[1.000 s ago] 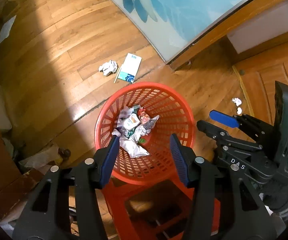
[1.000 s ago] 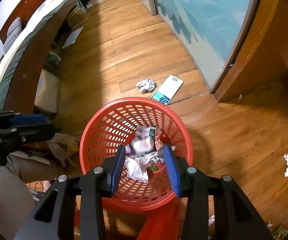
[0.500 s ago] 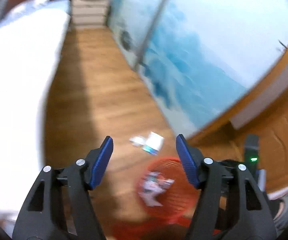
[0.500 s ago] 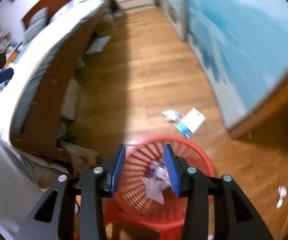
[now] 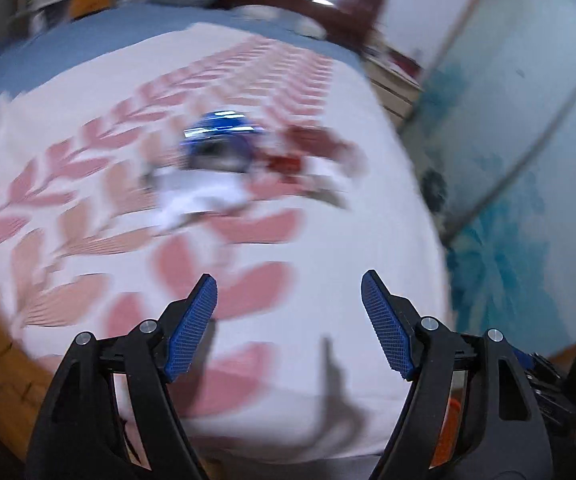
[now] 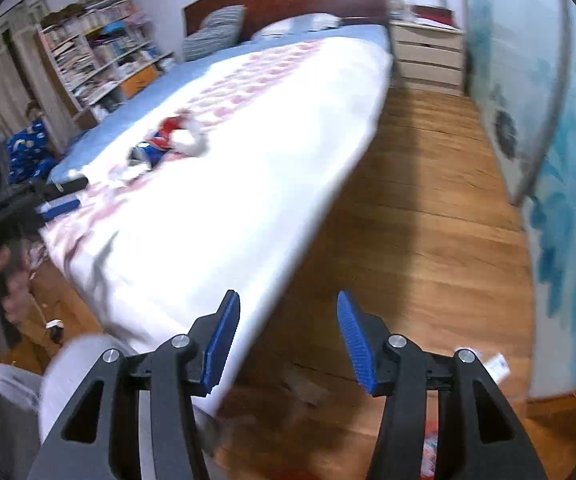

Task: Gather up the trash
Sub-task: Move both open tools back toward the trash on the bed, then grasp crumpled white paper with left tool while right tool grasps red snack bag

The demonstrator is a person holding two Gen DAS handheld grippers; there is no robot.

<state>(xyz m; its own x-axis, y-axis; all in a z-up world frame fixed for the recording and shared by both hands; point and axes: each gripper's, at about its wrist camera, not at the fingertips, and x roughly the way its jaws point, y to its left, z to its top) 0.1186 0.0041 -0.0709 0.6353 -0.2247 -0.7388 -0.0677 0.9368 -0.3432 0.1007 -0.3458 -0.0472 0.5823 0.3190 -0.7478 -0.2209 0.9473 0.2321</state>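
A blurred heap of trash lies on the bed: a blue wrapper [image 5: 220,140], white crumpled paper [image 5: 196,196] and a red piece [image 5: 312,144]. It also shows in the right wrist view [image 6: 164,140]. My left gripper [image 5: 288,324] is open and empty, above the near part of the bed, well short of the heap. It shows at the left edge of the right wrist view [image 6: 54,206]. My right gripper [image 6: 284,336] is open and empty over the bed's corner and the floor. A bit of the red basket [image 6: 432,432] shows at the bottom.
The bed [image 6: 248,128] has a white cover with pink leaves, a blue sheet and a dark headboard. Wooden floor [image 6: 428,208] runs along its right side. A blue-patterned wardrobe door [image 6: 560,160], a white dresser [image 6: 428,56], a bookshelf [image 6: 100,52] and a white carton [image 6: 496,364] are around.
Both grippers have swung up from over the red basket on the floor to face the bed. Both stay open and empty.
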